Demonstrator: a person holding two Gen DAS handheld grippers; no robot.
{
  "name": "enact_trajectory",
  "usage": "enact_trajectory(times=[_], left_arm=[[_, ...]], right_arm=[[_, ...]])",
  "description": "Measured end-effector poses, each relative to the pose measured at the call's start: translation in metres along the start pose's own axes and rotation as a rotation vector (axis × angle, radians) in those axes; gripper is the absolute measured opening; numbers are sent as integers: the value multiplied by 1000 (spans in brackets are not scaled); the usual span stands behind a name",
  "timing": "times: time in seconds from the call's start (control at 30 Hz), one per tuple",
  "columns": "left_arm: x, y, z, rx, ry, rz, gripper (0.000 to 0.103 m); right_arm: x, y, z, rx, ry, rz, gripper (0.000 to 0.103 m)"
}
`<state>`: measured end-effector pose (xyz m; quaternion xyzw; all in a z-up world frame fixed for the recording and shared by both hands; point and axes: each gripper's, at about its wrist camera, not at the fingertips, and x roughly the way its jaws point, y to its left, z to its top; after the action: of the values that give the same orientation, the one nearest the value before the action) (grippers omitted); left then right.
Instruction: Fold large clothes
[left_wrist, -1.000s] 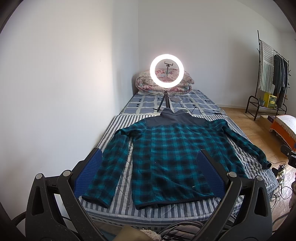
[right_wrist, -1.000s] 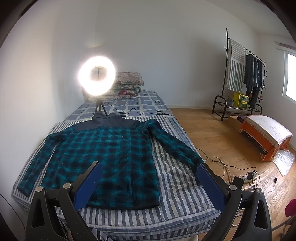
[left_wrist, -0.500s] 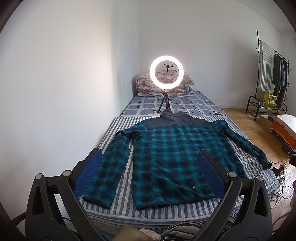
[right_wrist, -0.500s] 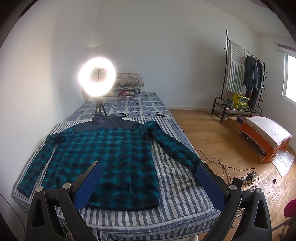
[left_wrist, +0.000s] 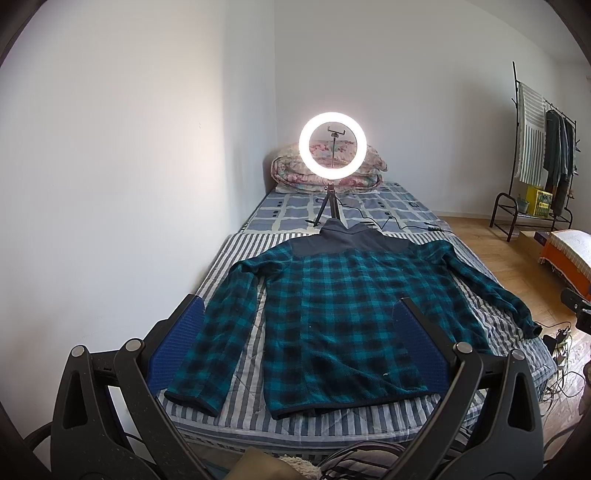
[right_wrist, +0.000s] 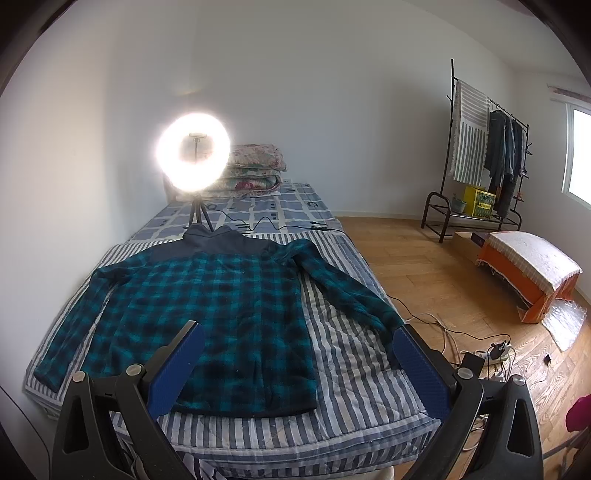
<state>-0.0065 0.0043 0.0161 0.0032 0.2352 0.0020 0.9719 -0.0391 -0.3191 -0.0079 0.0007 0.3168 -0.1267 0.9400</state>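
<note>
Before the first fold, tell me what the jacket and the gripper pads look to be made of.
Jacket: likely fleece; the teal-and-black check looks fuzzy and matte, with a plain dark yoke and collar. Pads: blue, finely dotted, probably rubber or textured plastic, on black, seemingly plastic fingers. Neither can be confirmed by look alone.

The jacket is showing teal and black checks with a dark navy yoke; the bed cover is showing blue-grey and white stripes.

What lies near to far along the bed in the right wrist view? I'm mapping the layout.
Right gripper → plaid fleece jacket → ring light tripod → folded floral quilts
</note>
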Motion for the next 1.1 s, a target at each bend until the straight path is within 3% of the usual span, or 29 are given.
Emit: enact_trajectory(times=[0.47,1.1], left_arm=[[2,7,10,-10,9,6,103],[10,26,-11,-32,16,34,103]], right_arm=[[0,0,0,2,2,-4,103],[-3,12,9,-18,-19,1,103]])
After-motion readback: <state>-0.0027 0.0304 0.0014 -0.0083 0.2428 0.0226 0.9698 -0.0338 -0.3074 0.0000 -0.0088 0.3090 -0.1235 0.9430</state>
